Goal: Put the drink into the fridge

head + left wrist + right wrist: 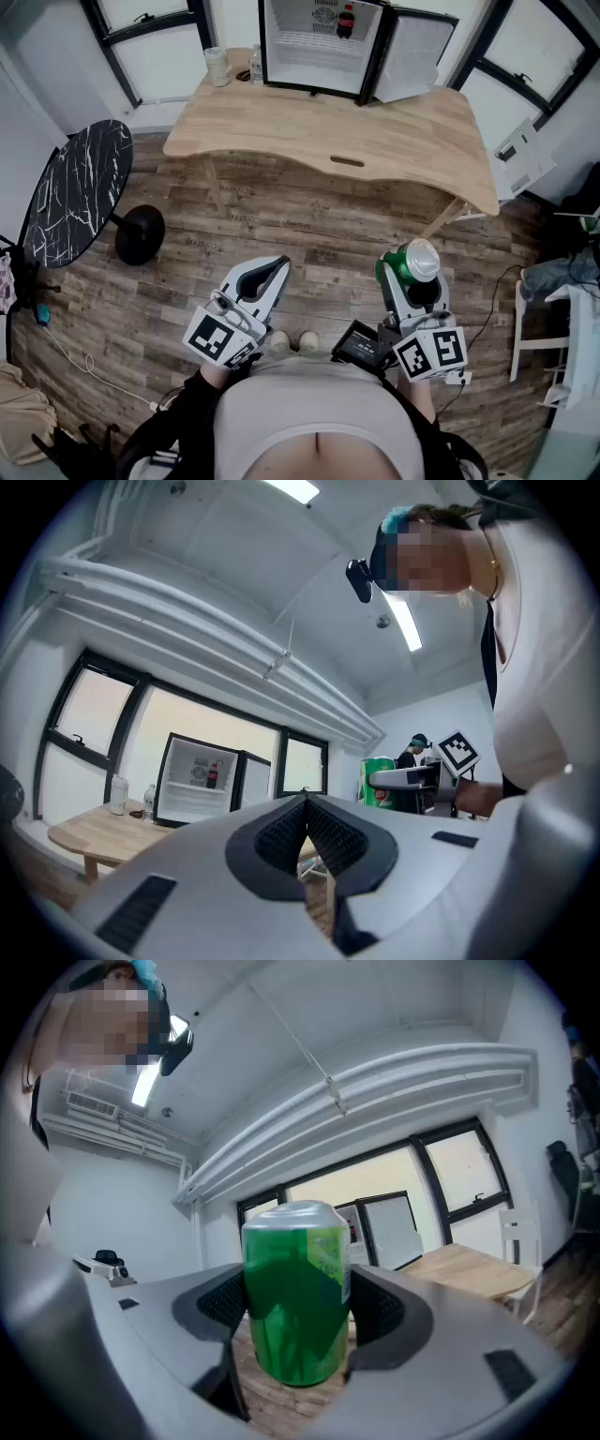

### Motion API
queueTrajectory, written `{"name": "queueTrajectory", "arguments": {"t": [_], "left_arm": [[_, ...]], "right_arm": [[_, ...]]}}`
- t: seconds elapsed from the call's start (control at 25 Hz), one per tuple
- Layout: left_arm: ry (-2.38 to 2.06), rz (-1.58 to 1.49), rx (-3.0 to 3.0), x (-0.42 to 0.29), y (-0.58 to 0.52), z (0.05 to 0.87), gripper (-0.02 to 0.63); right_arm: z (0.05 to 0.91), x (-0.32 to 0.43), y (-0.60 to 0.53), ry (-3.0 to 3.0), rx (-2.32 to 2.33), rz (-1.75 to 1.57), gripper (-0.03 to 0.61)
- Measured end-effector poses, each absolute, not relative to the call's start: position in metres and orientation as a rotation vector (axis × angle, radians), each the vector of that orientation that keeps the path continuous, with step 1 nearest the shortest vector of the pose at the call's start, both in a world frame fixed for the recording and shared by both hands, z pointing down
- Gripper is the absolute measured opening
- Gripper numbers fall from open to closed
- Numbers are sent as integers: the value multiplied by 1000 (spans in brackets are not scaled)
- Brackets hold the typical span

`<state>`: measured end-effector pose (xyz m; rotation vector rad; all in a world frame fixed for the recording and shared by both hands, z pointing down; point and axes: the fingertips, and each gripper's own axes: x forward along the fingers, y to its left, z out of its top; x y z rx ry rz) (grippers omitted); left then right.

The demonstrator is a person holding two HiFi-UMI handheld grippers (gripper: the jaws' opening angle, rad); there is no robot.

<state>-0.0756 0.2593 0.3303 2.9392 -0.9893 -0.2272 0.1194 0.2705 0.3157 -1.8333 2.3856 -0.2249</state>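
Note:
A green drink can (296,1297) stands upright between the pads of my right gripper (298,1305), which is shut on it. In the head view the can (412,263) and right gripper (411,278) hang over the wooden floor, well short of the table. The small white fridge (319,42) stands open at the back of the wooden table (394,141), with a dark cola bottle (346,21) on its upper shelf. My left gripper (274,278) is shut and holds nothing; in the left gripper view its pads (281,836) meet at the tips.
A round black marble side table (80,187) stands at the left on a black base. A jar (217,67) and a small bottle (255,64) sit on the table left of the fridge. A white chair (548,328) is at the right.

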Motion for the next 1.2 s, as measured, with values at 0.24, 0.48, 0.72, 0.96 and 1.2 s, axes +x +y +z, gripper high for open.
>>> {"name": "queueTrajectory", "arguments": {"t": [0.24,0.48,0.72,0.96,1.2], "left_arm": [[-1001,-205,2934,-76,255,333,5],[-1011,-204,2928,-80,251,331,5],[-1026,-206,2918,-80,249,332,5],[-1045,-210,2904,-79,247,333,5],[-1046,-211,2908,-66,245,334,5]], "right_arm": [[316,121,266,2382,-1816,-246,344],[314,114,261,2408,-1814,-224,344],[310,112,258,2398,-1790,-223,344],[310,114,254,2428,-1816,-197,344],[310,123,251,2457,-1828,-149,344]]}}
